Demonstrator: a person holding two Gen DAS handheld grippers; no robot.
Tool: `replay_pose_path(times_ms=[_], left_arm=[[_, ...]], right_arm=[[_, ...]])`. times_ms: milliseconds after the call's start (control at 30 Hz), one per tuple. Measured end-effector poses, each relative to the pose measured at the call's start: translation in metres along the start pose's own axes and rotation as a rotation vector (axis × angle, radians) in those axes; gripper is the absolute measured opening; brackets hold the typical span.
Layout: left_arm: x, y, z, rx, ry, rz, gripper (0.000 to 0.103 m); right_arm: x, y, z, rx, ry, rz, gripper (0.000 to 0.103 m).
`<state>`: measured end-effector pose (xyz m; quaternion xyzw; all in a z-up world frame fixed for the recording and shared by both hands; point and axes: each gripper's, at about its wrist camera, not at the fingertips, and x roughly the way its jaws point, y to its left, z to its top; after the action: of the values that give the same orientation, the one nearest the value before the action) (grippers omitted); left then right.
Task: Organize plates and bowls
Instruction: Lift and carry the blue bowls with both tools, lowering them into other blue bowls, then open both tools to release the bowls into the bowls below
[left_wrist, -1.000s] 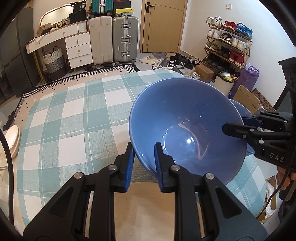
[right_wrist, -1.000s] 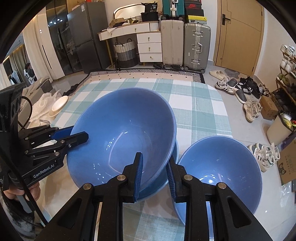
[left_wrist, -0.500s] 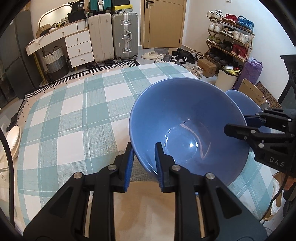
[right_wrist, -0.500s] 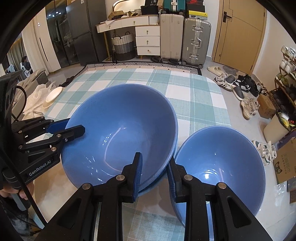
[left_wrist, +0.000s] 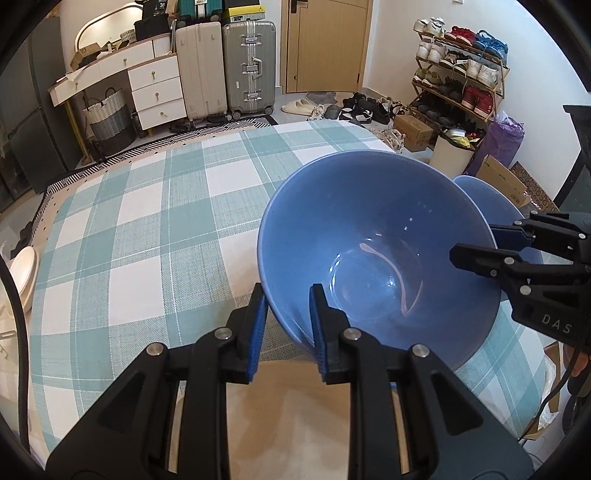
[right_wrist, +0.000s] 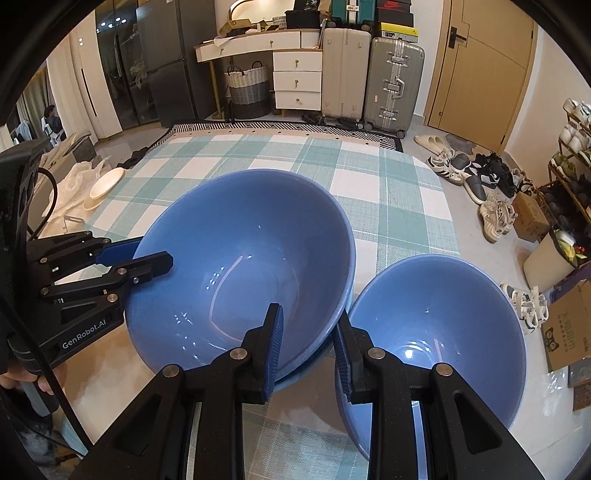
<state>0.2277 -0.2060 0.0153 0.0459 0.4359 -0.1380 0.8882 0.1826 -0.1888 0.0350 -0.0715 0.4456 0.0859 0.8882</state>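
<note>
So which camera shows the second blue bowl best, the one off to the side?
The right wrist view: the side bowl shows nearly whole, interior and rim, beside the stacked bowls. In the left wrist view only a sliver of it peeks out behind the big bowl.

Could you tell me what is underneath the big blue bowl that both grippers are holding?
Another blue bowl's rim peeks out beneath the held bowl, so they are nested. Its inside and the tablecloth below are covered.
</note>
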Motion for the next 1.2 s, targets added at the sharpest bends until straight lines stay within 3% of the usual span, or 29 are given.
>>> replay_pose_path(times_ms=[200, 567, 733, 800, 833, 867, 900, 967, 1200], left_arm=[[0.003, -0.001, -0.002, -0.002, 0.003, -0.006, 0.020], [0.003, 0.001, -0.003, -0.010, -0.003, -0.007, 0.022], [-0.002, 0.007, -0.003, -0.027, -0.008, 0.002, 0.028], [-0.007, 0.012, -0.003, -0.046, -0.011, -0.011, 0.037], [-0.010, 0.014, -0.004, -0.057, -0.015, -0.019, 0.040], [-0.014, 0.016, -0.005, -0.068, -0.022, -0.027, 0.048], [-0.019, 0.018, -0.005, -0.080, -0.028, -0.034, 0.059], [-0.029, 0.022, -0.007, -0.101, -0.046, -0.046, 0.072], [-0.059, 0.020, -0.008, -0.126, -0.081, -0.060, 0.077]], right_arm=[[-0.001, 0.001, -0.001, -0.002, 0.003, -0.005, 0.029], [-0.003, -0.002, -0.004, -0.007, -0.007, -0.004, 0.043], [-0.009, -0.002, -0.001, -0.007, -0.022, -0.003, 0.051], [-0.014, -0.003, -0.001, 0.005, -0.033, 0.001, 0.057], [-0.017, -0.005, 0.000, 0.013, -0.042, 0.010, 0.065], [-0.020, -0.006, 0.000, 0.019, -0.050, 0.019, 0.073], [-0.024, -0.008, 0.000, 0.029, -0.065, 0.030, 0.077], [-0.035, -0.011, -0.001, 0.047, -0.088, 0.038, 0.082], [-0.076, -0.024, -0.006, 0.077, -0.168, 0.032, 0.097]])
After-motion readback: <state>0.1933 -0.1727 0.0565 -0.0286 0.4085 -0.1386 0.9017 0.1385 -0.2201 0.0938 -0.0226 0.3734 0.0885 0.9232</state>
